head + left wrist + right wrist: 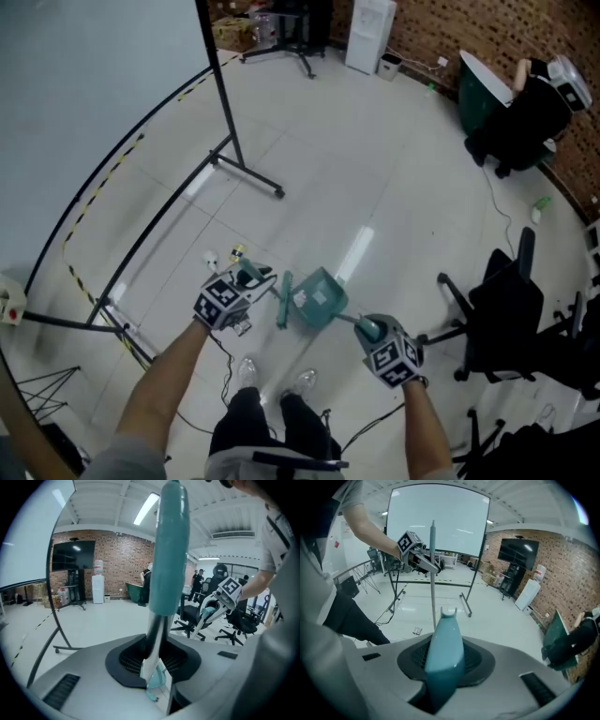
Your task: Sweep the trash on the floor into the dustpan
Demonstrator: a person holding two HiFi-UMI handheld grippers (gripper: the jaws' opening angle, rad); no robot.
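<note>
Left gripper [253, 281] grasps the broom [284, 300] by its handle, and small trash [212, 259] lies on the floor [375, 187] just beyond it. To the right, the broom head sits beside the dustpan [319, 298], whose handle the right gripper [373, 333] clenches.

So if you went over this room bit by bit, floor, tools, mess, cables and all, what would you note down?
Surface: pale glossy floor with lamp glare on it.
Job's things: teal broom and teal dustpan, side by side in front of the person.
Clutter: small scraps on the floor just beyond the left gripper.
Grippers: left gripper shut on the broom's shaft; right gripper shut on the dustpan's handle.
Cables: black cable trailing by the person's shoes.
Surroundings: screen on a wheeled stand, brick wall, black office chair, green bin.
</note>
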